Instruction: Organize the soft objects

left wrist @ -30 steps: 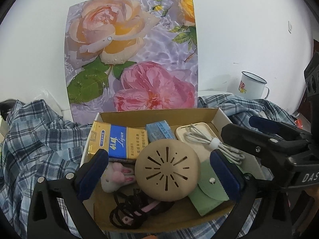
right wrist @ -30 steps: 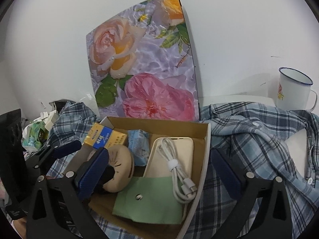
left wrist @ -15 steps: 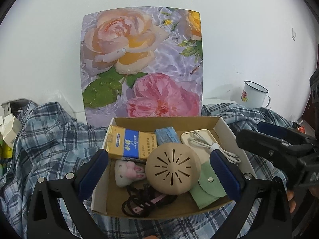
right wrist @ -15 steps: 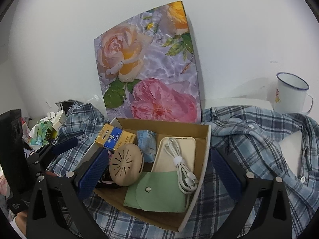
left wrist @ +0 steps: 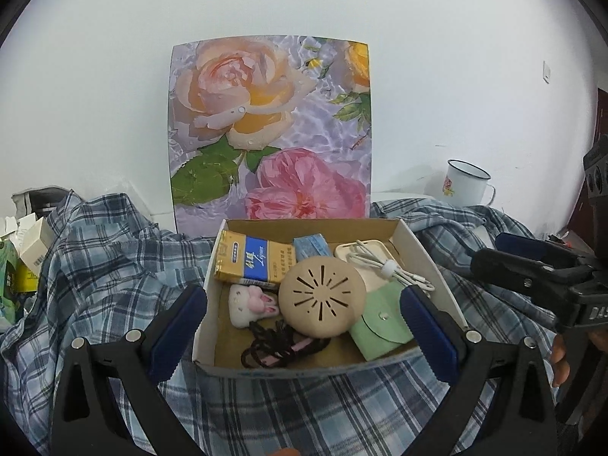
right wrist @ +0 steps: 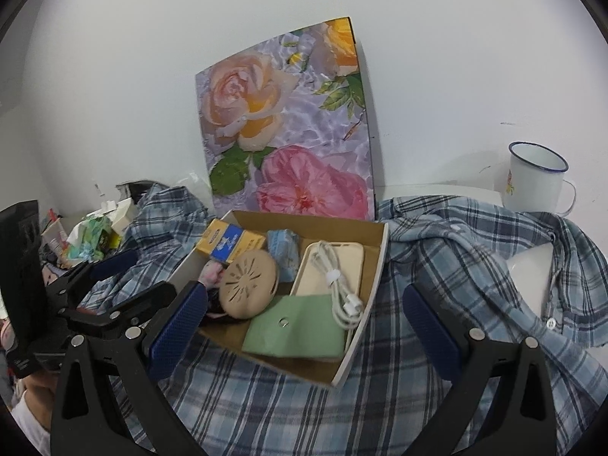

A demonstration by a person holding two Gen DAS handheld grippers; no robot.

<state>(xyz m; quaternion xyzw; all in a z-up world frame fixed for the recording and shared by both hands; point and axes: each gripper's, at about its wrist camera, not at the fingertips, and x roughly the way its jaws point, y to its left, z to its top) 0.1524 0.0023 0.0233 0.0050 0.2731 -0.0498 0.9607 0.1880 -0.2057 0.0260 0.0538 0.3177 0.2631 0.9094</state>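
An open cardboard box [left wrist: 418, 243] [right wrist: 376, 258] sits on a blue plaid shirt [left wrist: 98, 266] [right wrist: 456, 266]. Inside it lie a round beige vented case [left wrist: 322, 296] [right wrist: 249, 283], a green snap pouch [left wrist: 380, 326] [right wrist: 296, 326], a small pink-and-white plush [left wrist: 250, 302], a black hair tie [left wrist: 273, 345], a yellow-blue carton [left wrist: 254, 262], a blue packet [left wrist: 311, 247] and a phone with a white cable [left wrist: 376, 262] [right wrist: 334, 273]. My left gripper [left wrist: 304, 326] is open in front of the box. My right gripper [right wrist: 304, 319] is open over the box's right front.
The box's floral lid [left wrist: 269, 129] [right wrist: 288, 129] stands upright against the white wall. A white enamel mug [left wrist: 465, 182] [right wrist: 535, 178] stands at the back right. Small cartons and wrappers [left wrist: 22, 262] [right wrist: 95, 235] lie at the far left.
Both grippers have pulled back from the box, which now looks smaller and farther. More plaid shirt shows in front. Both stay open and empty.
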